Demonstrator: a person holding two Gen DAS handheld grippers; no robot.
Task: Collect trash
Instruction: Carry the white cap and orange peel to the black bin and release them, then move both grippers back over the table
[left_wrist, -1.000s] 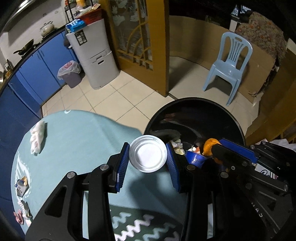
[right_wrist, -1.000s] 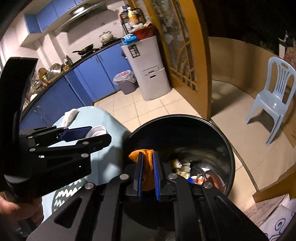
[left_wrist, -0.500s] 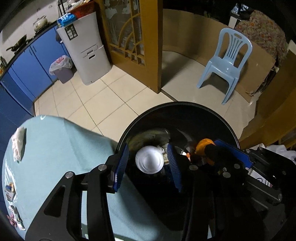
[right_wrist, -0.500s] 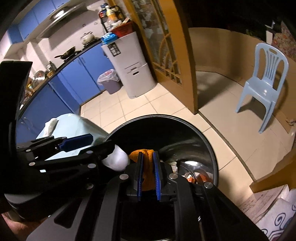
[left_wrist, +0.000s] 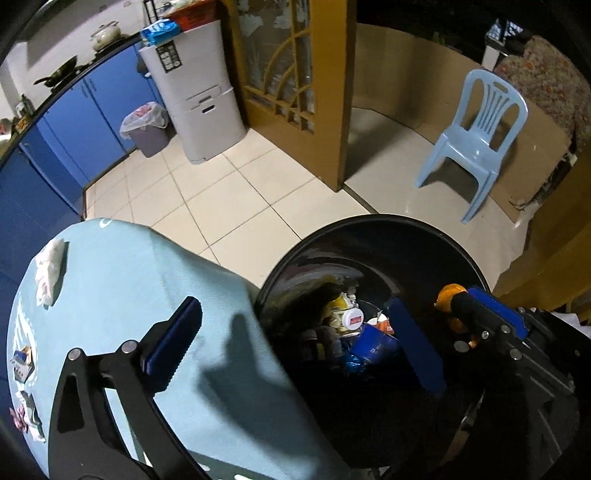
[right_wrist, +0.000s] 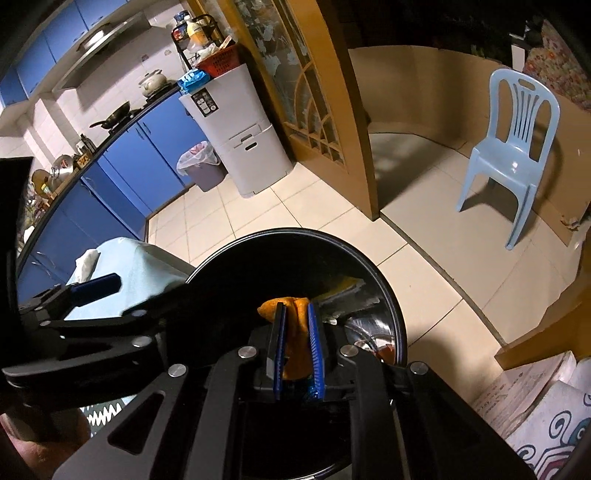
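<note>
Between the narrow blue pads of the right gripper (right_wrist: 297, 347) an orange scrap (right_wrist: 293, 345) is seen, crumpled and soft; the jaws are opening. It is held over the black bin (right_wrist: 384, 291). Bottles and wrappers (left_wrist: 352, 325) are piled inside the bin. The left gripper (left_wrist: 291, 345) is spread wide with nothing between its fingers. A table with a light blue cloth (left_wrist: 122, 288) is touched by the bin's left side, with a white tissue (left_wrist: 48, 269) far left.
</note>
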